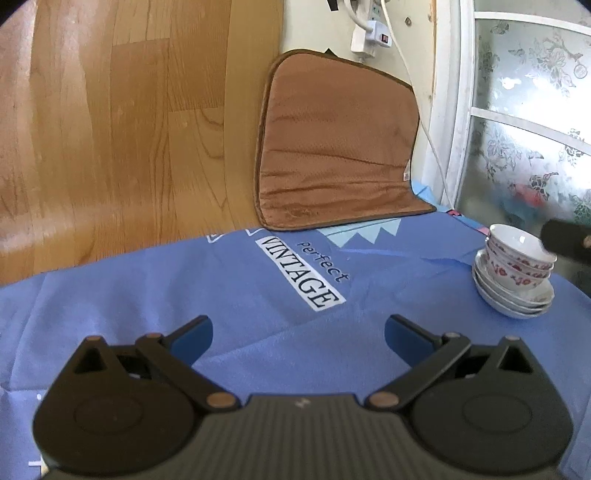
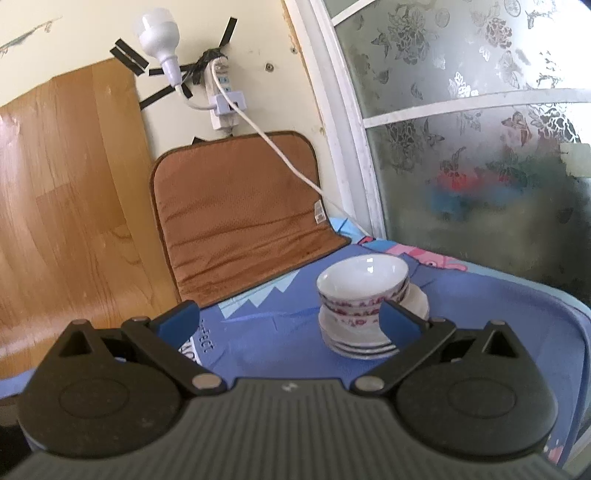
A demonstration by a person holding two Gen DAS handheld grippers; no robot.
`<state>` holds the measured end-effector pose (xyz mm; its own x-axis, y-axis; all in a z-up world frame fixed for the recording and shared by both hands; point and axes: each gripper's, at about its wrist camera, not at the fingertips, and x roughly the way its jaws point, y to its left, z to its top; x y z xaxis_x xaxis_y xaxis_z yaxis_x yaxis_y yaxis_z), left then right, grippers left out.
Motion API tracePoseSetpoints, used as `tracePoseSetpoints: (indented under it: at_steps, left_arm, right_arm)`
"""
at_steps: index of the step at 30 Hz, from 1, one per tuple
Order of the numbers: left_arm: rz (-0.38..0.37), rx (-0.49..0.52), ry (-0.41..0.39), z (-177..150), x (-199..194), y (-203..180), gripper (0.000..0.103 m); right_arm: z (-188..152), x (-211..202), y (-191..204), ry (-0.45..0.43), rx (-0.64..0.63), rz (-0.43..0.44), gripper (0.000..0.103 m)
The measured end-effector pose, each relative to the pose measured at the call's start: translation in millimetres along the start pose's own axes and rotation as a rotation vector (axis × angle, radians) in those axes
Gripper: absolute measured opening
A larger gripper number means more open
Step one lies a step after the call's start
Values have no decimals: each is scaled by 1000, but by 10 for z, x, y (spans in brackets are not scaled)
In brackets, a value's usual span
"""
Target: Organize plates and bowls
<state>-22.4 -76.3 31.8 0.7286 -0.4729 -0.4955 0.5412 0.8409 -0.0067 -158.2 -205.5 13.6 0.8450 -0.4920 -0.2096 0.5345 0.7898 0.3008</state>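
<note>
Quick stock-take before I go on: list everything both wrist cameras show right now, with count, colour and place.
bowls: about three, white with red flowers, nested on the plates
plates: about four, white, stacked on the cloth
cloth: one, blue, printed "perfect VINTAGE", covers the table
cushion: one, brown, leaning against the wall
power strip: one, white, taped to the wall
bulb: one, white, plugged into the strip
glass door: frosted, flowered, right side
left gripper: black, blue pads, jaws open, empty
right gripper: same, jaws open, before the stack

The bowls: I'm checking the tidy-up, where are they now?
The bowls sit nested on the stacked plates on the blue cloth, right of the brown cushion, near the frosted window.
</note>
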Motion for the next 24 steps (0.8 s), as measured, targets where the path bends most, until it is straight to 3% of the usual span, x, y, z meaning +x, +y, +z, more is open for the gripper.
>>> tracePoseSetpoints:
  at_steps: [9,24]
  left_arm:
    - [11,30,7,-15,-3,-27,103]
    - [41,15,-10,-21,-50,-6,103]
  right_arm:
    - [-44,40,-67,41,52,-45,103]
    - [-60,-20,-68,18,67,-53,103]
